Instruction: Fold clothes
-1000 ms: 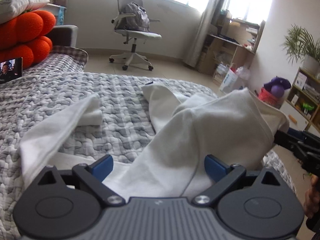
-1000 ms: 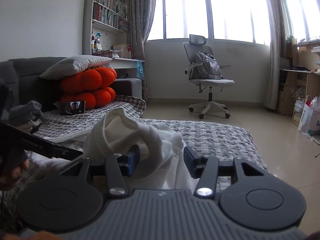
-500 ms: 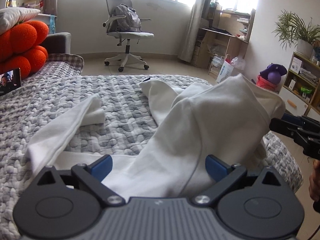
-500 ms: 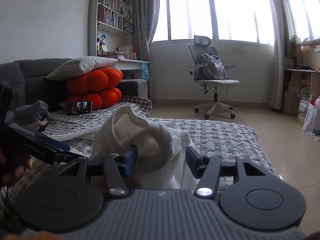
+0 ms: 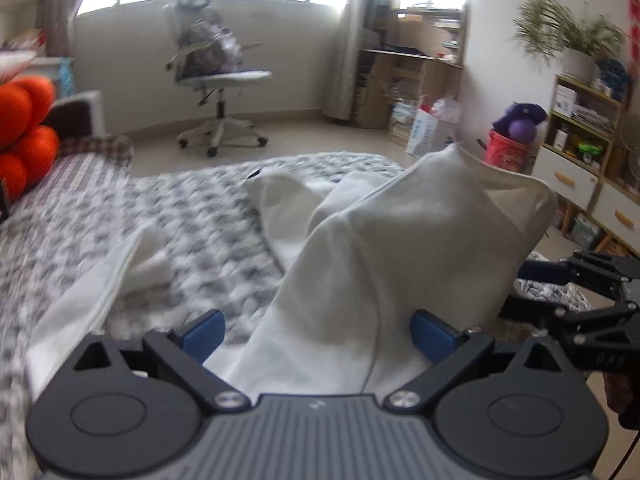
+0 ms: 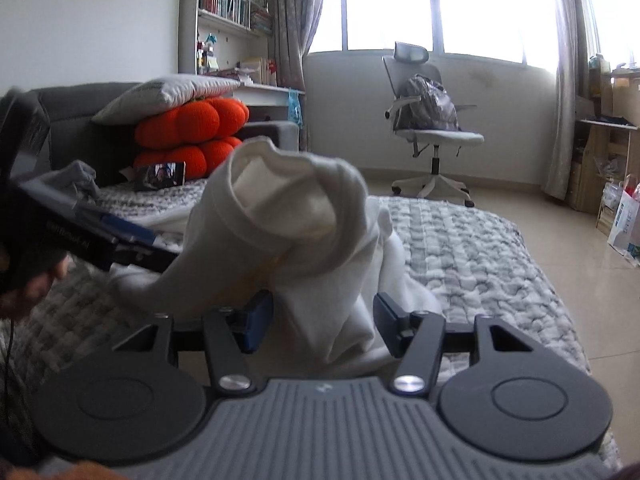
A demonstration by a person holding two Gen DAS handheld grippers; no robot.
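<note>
A white sweatshirt (image 5: 400, 248) lies partly spread on the grey knitted blanket (image 5: 192, 216) of a bed, one sleeve (image 5: 100, 280) trailing to the left. Its right part is bunched up into a tall peak. My right gripper (image 6: 324, 320) has that thick bunch (image 6: 280, 216) between its blue pads, which press on it from both sides. It also shows at the right of the left wrist view as the right gripper (image 5: 524, 276) against the cloth's side. My left gripper (image 5: 318, 334) stands wide open over the garment's lower edge, its pads not pressing the cloth.
Orange round cushions (image 6: 192, 136) and a pillow sit at the head of the bed by a phone (image 6: 160, 174). An office chair (image 6: 428, 120) stands on the tiled floor beyond. Shelves, a plant (image 5: 568, 40) and a red bucket (image 5: 508, 150) line the right wall.
My right gripper has sunk a little with the bunched cloth still in it. The left gripper has rolled and shifted slightly, and stays open.
</note>
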